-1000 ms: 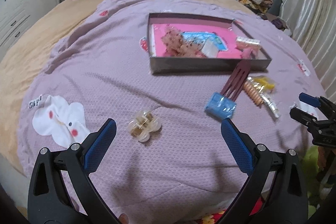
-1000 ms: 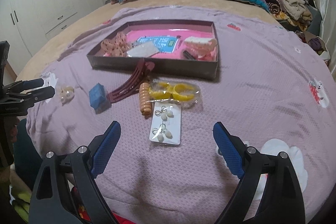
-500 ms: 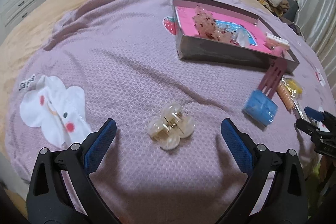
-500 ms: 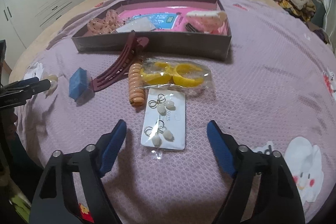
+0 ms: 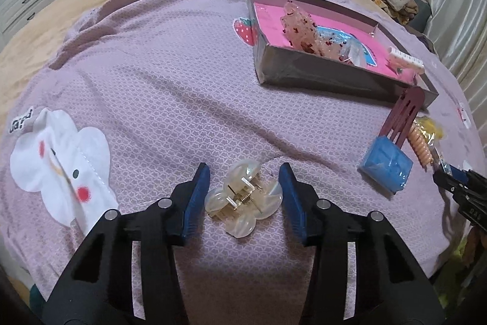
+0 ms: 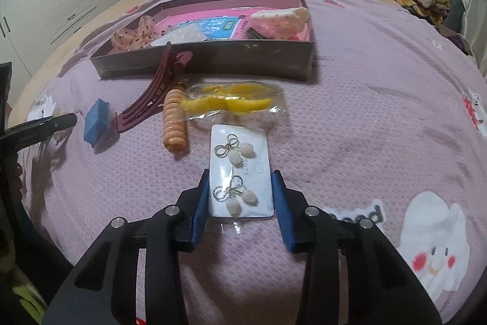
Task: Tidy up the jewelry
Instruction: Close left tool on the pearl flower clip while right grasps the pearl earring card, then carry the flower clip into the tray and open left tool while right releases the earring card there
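- Two grippers close on jewelry lying on a purple bedspread (image 5: 152, 75).
- Left gripper (image 5: 245, 197) narrows around a pearly hair clip (image 5: 243, 200), pads not touching.
- Right gripper (image 6: 240, 203) narrows around a white earring card (image 6: 240, 172), its far half clear.

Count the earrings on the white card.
2 earrings on the white card, each a wire bow with pearl drops: one at its far end, one nearer, between the right gripper's closing jaws.

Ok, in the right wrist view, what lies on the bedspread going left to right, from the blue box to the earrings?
Small blue box → dark red plastic hair claw → peach spiral hair tie → white card of pearl earrings, which sits between the closing right gripper fingers.
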`<state>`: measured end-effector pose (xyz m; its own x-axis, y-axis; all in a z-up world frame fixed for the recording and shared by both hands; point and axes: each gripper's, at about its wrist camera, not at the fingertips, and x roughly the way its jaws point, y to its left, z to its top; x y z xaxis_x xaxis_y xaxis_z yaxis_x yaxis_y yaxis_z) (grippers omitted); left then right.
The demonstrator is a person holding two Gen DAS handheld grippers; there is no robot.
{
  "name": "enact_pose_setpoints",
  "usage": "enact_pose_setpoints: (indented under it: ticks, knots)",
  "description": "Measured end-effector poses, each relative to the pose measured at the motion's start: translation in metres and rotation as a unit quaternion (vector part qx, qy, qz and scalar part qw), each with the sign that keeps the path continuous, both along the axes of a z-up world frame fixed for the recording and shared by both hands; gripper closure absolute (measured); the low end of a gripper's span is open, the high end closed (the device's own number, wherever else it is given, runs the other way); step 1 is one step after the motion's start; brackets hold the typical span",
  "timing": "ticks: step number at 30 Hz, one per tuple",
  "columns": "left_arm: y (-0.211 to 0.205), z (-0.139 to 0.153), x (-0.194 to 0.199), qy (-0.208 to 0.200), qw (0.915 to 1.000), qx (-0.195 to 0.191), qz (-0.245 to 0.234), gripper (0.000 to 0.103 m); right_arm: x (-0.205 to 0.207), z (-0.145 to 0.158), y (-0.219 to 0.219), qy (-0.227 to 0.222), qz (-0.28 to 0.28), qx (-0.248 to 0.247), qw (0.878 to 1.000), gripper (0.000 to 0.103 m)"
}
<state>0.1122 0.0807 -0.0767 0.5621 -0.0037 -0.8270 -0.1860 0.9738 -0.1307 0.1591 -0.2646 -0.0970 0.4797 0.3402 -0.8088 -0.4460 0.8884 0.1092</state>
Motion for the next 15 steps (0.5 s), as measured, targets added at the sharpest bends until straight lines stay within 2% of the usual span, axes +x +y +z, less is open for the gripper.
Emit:
enact_pose_setpoints:
  ticks: [8,15]
  knots:
    - [0.000,0.008,-0.006,-0.007,0.9999,-0.010,-0.002,0.064,-0.007,0.007,-0.026,-0.007,-0.036,0.002,0.999,0.066]
    - [-0.011,0.035,-0.017,-0.035,0.9992,-0.014,-0.016,0.064,-0.011,0.023,-0.054,-0.019,-0.071,0.025,0.997,0.066]
